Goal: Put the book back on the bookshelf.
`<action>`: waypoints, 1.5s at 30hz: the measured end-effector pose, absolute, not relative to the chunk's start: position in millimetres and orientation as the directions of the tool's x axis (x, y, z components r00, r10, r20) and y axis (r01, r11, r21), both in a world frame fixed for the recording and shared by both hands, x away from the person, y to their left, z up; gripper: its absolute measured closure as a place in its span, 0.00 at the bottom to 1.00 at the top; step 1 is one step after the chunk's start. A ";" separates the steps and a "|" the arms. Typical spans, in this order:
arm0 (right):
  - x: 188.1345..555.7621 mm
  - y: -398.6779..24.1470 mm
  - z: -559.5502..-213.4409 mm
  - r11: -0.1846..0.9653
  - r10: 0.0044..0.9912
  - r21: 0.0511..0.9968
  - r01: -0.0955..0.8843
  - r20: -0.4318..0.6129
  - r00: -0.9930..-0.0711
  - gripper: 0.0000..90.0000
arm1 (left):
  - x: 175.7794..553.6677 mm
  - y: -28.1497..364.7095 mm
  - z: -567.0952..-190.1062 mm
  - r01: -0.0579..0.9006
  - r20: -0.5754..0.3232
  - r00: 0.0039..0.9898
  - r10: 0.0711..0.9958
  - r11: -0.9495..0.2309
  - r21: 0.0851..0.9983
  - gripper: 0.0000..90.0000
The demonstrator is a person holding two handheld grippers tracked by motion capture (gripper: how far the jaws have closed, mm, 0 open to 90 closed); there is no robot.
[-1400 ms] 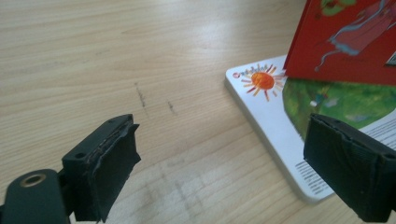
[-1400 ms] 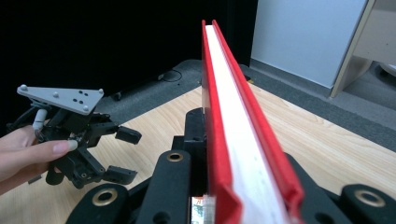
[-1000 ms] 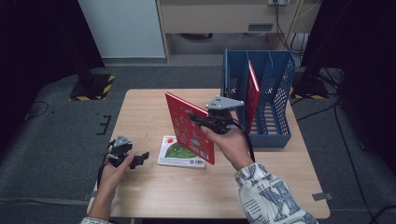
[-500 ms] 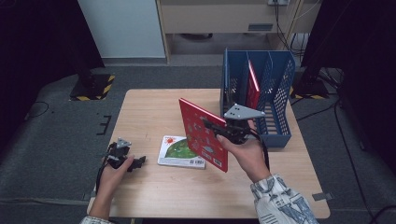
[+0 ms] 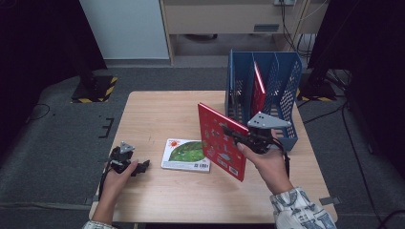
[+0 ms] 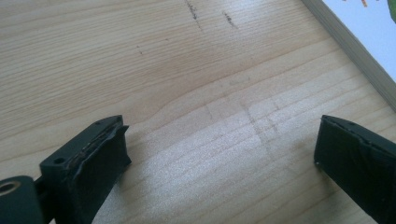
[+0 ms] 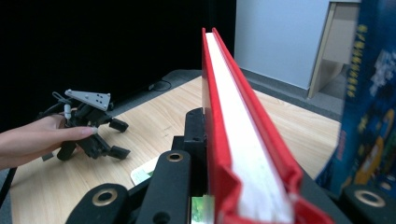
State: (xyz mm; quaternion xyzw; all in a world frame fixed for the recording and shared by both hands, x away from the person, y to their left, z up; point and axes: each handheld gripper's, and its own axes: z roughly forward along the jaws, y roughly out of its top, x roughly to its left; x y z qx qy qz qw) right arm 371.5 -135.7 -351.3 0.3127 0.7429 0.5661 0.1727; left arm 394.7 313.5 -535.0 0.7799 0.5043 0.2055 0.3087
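My right gripper point(image 5: 237, 137) is shut on a red book point(image 5: 217, 140), held upright and tilted above the table, just left of the blue file rack point(image 5: 286, 81). In the right gripper view the red book point(image 7: 233, 116) runs edge-on between my jaws. My left gripper point(image 5: 139, 167) rests low at the table's front left. Its jaws have just been opening and stand wide apart point(image 6: 219, 158) over bare wood, with nothing between them. A flat book with a green cover point(image 5: 186, 154) lies between the two hands.
Another red book point(image 5: 258, 88) stands in one slot of the blue rack at the table's back right. A blue printed surface point(image 7: 369, 116) is close on the right in the right gripper view. The wooden table point(image 5: 157, 114) has bare room at the back left.
My right hand has carried the red book to the right, closer to the blue rack. The left hand has stayed in place near the front left edge.
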 end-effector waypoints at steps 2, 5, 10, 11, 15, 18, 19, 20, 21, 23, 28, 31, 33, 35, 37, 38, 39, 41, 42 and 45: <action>369.2 -141.4 -352.8 0.165 0.664 0.947 0.275 0.100 -0.741 0.88 | 394.1 313.4 -536.3 0.653 0.010 0.406 0.914 -0.297 0.697 0.01; 365.7 -149.9 -355.0 0.165 0.674 0.945 0.281 0.101 -0.732 0.88 | 393.8 313.2 -536.3 0.652 0.011 0.406 0.914 -0.298 0.697 0.01; 358.5 -165.4 -354.8 0.153 0.683 0.946 0.287 0.109 -0.723 0.88 | 393.9 313.1 -536.4 0.652 0.012 0.409 0.913 -0.301 0.696 0.00; 356.8 -168.2 -354.2 0.151 0.683 0.946 0.288 0.111 -0.722 0.88 | 393.9 312.9 -536.5 0.651 0.011 0.408 0.913 -0.299 0.698 0.00; 350.0 -177.9 -353.0 0.150 0.690 0.947 0.286 0.107 -0.716 0.88 | 393.8 312.8 -536.4 0.652 0.012 0.411 0.912 -0.302 0.696 0.00; 346.2 -184.2 -354.1 0.150 0.692 0.946 0.287 0.107 -0.714 0.88 | 393.8 312.6 -536.4 0.652 0.012 0.411 0.912 -0.303 0.696 0.00; 345.0 -186.1 -354.7 0.151 0.693 0.945 0.290 0.108 -0.713 0.88 | 393.8 312.6 -536.4 0.652 0.011 0.411 0.912 -0.302 0.695 0.00; 344.1 -187.9 -355.4 0.150 0.694 0.945 0.292 0.110 -0.711 0.88 | 393.8 312.5 -536.4 0.652 0.011 0.411 0.912 -0.303 0.695 0.00; 343.3 -189.9 -356.0 0.154 0.694 0.944 0.293 0.107 -0.712 0.88 | 393.7 312.4 -536.4 0.652 0.011 0.411 0.912 -0.303 0.695 0.00; 342.0 -194.0 -356.5 0.151 0.698 0.943 0.296 0.110 -0.707 0.88 | 393.7 312.3 -536.4 0.652 0.011 0.411 0.911 -0.303 0.695 0.00; 339.0 -204.9 -356.2 0.132 0.709 0.946 0.298 0.120 -0.695 0.88 | 393.6 312.0 -536.4 0.651 0.011 0.414 0.910 -0.304 0.695 0.00; 337.3 -209.9 -357.1 0.133 0.716 0.944 0.302 0.119 -0.688 0.88 | 393.6 311.9 -536.5 0.651 0.011 0.415 0.910 -0.305 0.696 0.00; 335.8 -212.9 -357.4 0.136 0.719 0.942 0.308 0.120 -0.685 0.88 | 393.8 311.5 -536.5 0.650 0.011 0.415 0.910 -0.305 0.696 0.00; 334.6 -216.1 -356.5 0.131 0.724 0.940 0.315 0.126 -0.679 0.88 | 394.1 310.7 -536.6 0.649 0.010 0.416 0.909 -0.305 0.697 0.00; 333.5 -218.7 -354.1 0.125 0.731 0.939 0.321 0.132 -0.670 0.88 | 394.3 310.5 -536.5 0.649 0.012 0.418 0.908 -0.308 0.696 0.00; 333.3 -220.0 -352.4 0.123 0.731 0.939 0.321 0.133 -0.670 0.88 | 394.3 310.3 -536.5 0.649 0.012 0.419 0.908 -0.308 0.696 0.00; 333.0 -220.8 -350.1 0.116 0.732 0.939 0.324 0.140 -0.667 0.88 | 394.3 310.2 -536.4 0.649 0.011 0.419 0.908 -0.309 0.695 0.00; 333.2 -222.0 -344.6 0.106 0.732 0.940 0.323 0.146 -0.665 0.88 | 394.3 310.1 -536.5 0.649 0.011 0.420 0.907 -0.309 0.695 0.00; 333.3 -222.3 -341.2 0.103 0.732 0.941 0.322 0.147 -0.665 0.88 | 394.3 310.0 -536.5 0.649 0.011 0.420 0.907 -0.309 0.696 0.00; 333.7 -221.9 -329.3 0.101 0.733 0.944 0.315 0.144 -0.665 0.88 | 394.3 310.0 -536.5 0.649 0.011 0.421 0.907 -0.310 0.695 0.00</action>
